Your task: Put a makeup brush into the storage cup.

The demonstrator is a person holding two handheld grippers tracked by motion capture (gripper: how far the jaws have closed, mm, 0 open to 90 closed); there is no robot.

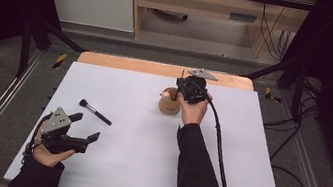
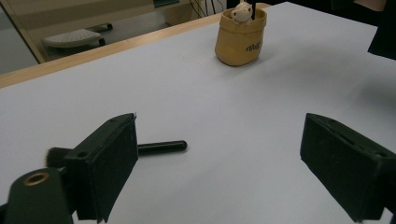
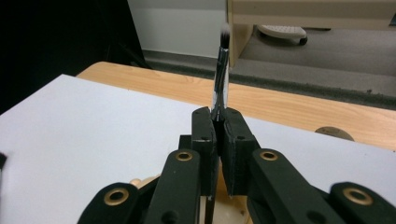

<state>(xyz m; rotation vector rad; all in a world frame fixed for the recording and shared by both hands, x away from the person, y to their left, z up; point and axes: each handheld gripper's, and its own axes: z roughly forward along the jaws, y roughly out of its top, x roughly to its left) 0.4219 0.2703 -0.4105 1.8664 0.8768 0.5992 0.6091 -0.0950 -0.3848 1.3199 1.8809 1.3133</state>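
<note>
While the right gripper (image 3: 218, 122) has its jaws clamped tight on a thin brush (image 3: 221, 70), bristles pointing up, that brush stands right over the little tan pot (image 1: 168, 105) at the far middle of the counter (image 1: 142, 170). Pot's got a small pale figure (image 2: 242, 11) tucked in it. Way over at the near left, the left gripper (image 1: 82, 128) sits with jaws spread wide, holding nothing, with a black makeup brush (image 1: 95, 111) lying flat just beyond it.

The left jaw is hiding the black brush (image 2: 161, 147) middle; the thin brush (image 3: 220, 74) tip at 12 o'clock is blurring.
</note>
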